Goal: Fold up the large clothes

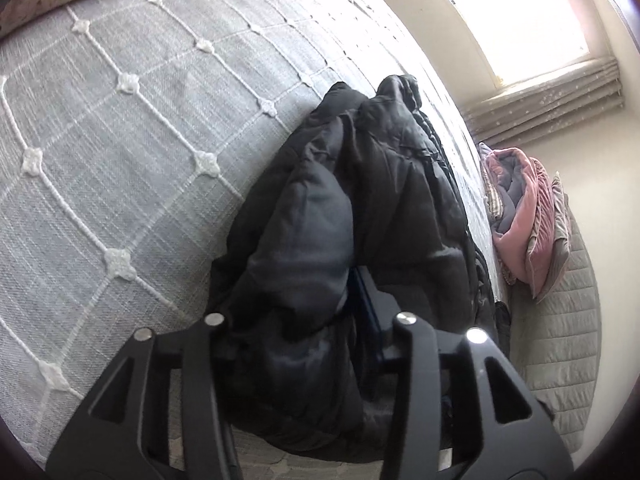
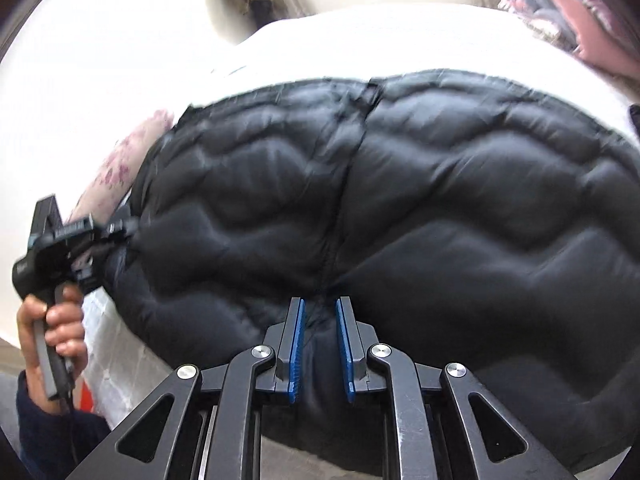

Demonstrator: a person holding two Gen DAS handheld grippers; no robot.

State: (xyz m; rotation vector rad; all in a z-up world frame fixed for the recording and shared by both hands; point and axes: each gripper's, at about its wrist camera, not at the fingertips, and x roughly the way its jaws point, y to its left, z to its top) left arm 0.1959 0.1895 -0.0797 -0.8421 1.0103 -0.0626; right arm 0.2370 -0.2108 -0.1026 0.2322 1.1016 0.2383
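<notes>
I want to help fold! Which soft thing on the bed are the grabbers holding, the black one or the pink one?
The black puffy jacket. Both grabbers pinch its edge, while the pink blanket sits bundled at the far end, untouched.

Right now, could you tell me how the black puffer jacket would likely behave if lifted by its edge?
The black puffer jacket looks floppy: it slumps in folds on the bed. Its puffy quilting suggests lightness for its bulk. The shiny shell may slip.

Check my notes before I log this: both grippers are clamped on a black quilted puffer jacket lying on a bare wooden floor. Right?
Only the surface is wrong. In the left wrist view the black quilted puffer jacket lies on a grey bedspread with white diamond stitching. The left gripper and right gripper both pinch its fabric.
</notes>
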